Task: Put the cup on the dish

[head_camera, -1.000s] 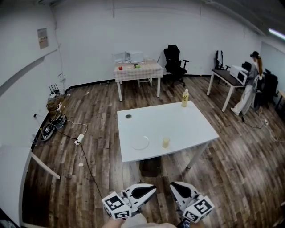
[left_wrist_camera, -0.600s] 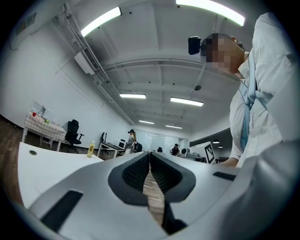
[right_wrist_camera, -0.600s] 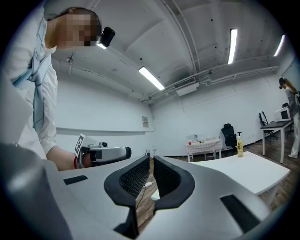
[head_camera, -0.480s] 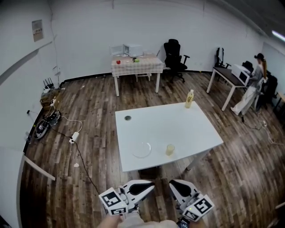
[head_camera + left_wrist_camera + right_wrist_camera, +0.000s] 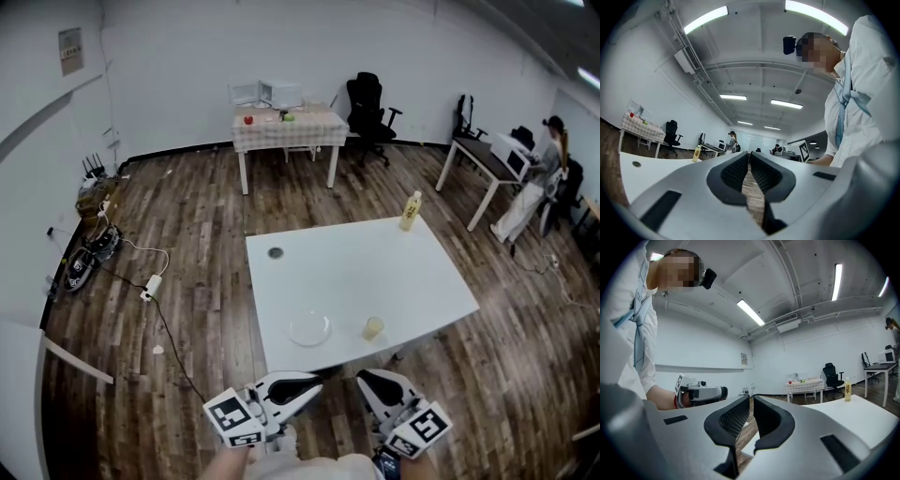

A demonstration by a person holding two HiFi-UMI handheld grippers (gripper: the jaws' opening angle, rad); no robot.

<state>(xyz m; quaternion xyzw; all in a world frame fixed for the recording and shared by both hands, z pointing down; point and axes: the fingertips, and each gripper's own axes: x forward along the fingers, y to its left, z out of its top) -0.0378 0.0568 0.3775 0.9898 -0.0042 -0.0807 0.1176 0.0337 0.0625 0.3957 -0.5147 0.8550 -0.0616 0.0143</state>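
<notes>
- The cup (image 5: 373,327) stands on the white table (image 5: 375,272), close to its near edge and a little right of the middle.
- The dish (image 5: 308,328) lies flat on the table to the left of the cup, near it but not touching; nothing is on it.
- A yellow bottle (image 5: 411,211) stands upright at the table's far right corner, well apart from the cup.
- A small dark round thing (image 5: 276,252) sits on the far left part of the table.
- The left gripper (image 5: 314,381) is on the near side of the table, over the wooden floor (image 5: 197,216) and clear of the table edge. Its jaws are together with nothing between them.
- The right gripper (image 5: 364,377) is just to its right, also off the table. Its jaws are closed and empty too.
- The two grippers are side by side and apart, both pointing towards the table.
- Far off, a table with a checked cloth (image 5: 286,127) stands by the wall, with a black chair (image 5: 370,103) to its right.
- At the far right a person (image 5: 548,169) stands by a dark desk (image 5: 483,164).
</notes>
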